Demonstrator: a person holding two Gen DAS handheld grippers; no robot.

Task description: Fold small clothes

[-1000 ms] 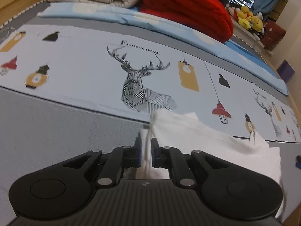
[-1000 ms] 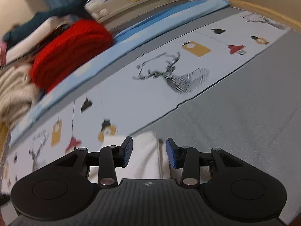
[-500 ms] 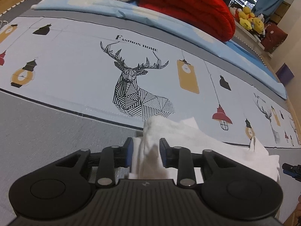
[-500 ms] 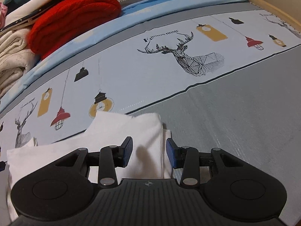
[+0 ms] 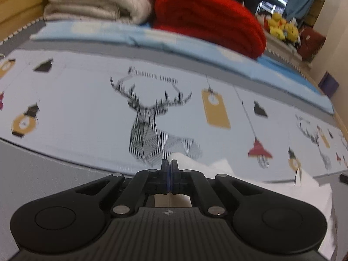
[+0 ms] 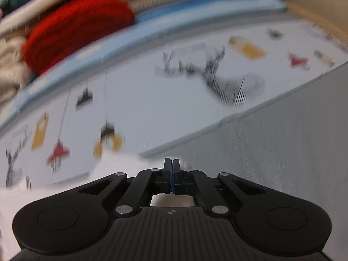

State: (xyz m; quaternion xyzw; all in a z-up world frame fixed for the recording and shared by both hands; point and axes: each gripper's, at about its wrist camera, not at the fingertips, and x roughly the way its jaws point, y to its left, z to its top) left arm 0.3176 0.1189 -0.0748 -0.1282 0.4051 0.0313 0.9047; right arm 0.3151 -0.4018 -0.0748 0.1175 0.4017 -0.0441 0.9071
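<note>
A small white garment (image 5: 250,180) lies on the bed where the grey cover meets the deer-print sheet (image 5: 87,108). My left gripper (image 5: 169,165) is shut, and a raised fold of the garment's left end stands right at its fingertips. In the right wrist view the same white garment (image 6: 108,169) spreads to the left under the blurred picture. My right gripper (image 6: 171,163) is shut at the garment's right end, with white cloth on both sides of its tips. The pinched cloth itself is hidden between the pads in both views.
A red blanket (image 5: 206,15) and beige folded blankets (image 5: 93,0) are piled at the head of the bed, on a light blue sheet (image 5: 195,47). Yellow plush toys (image 5: 280,26) sit on a ledge beyond. Grey cover (image 6: 282,141) stretches to the right.
Both grippers' jaws stood apart around the white cloth half a second ago and have closed together. Both views have shifted slightly and blurred; the garment's ends now sit at the fingertips.
</note>
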